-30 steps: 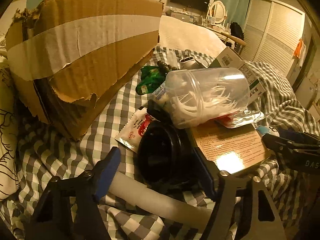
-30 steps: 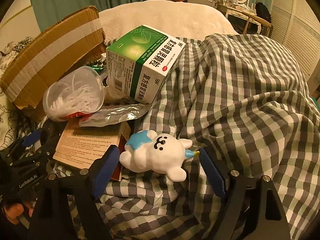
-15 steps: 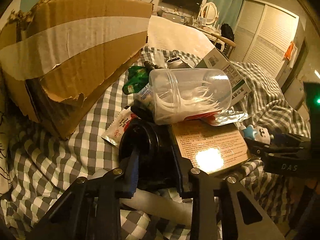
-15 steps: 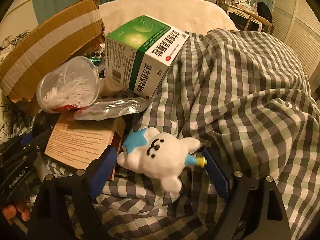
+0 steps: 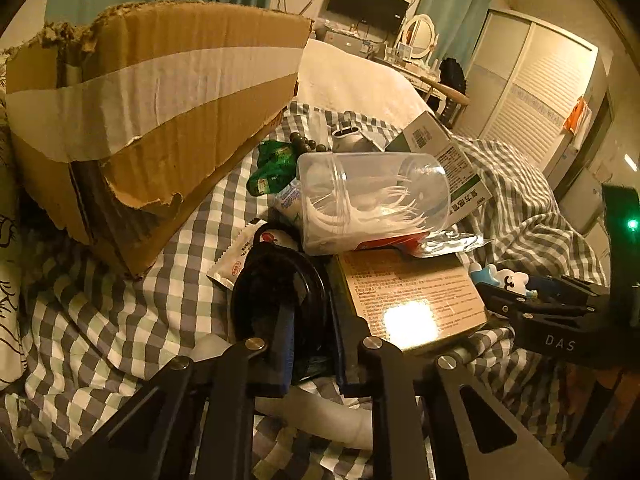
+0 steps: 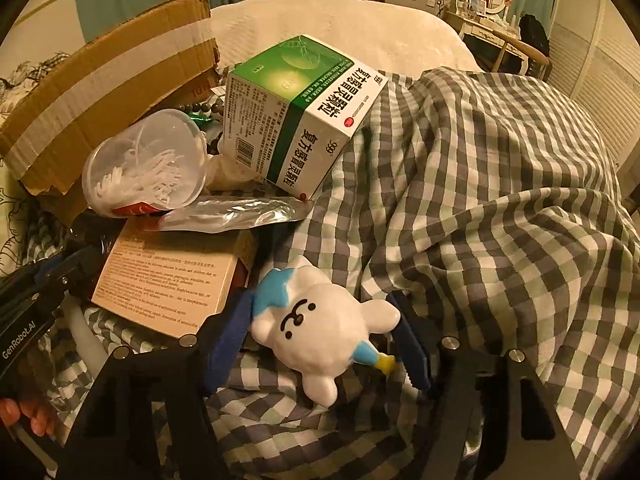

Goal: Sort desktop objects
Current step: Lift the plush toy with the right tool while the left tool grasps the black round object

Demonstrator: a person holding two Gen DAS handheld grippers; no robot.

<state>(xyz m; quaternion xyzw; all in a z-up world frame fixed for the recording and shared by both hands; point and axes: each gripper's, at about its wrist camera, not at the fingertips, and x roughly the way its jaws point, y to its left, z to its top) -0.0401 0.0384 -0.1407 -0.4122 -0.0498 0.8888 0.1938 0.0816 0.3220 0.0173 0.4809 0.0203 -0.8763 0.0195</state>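
the right gripper (image 6: pixel 320 344) stands spread, its blue fingers (image 6: pixel 226 336) either side of the white bear toy (image 6: pixel 320 332), not yet pressing; the toy lies between them on the checked blanket (image 6: pixel 500 208), long axis running crosswise and slightly back toward the wrist. the left gripper (image 5: pixel 310 344) is clenched on the black round container (image 5: pixel 280 292), one finger inside its rim. just beyond lie the tan box (image 5: pixel 408 292), then the clear jar (image 5: pixel 372 200). the right is nearer the toy.

Black round container (image 5: pixel 280 292) gripped upright; white bear toy (image 6: pixel 320 332) lying tilted.
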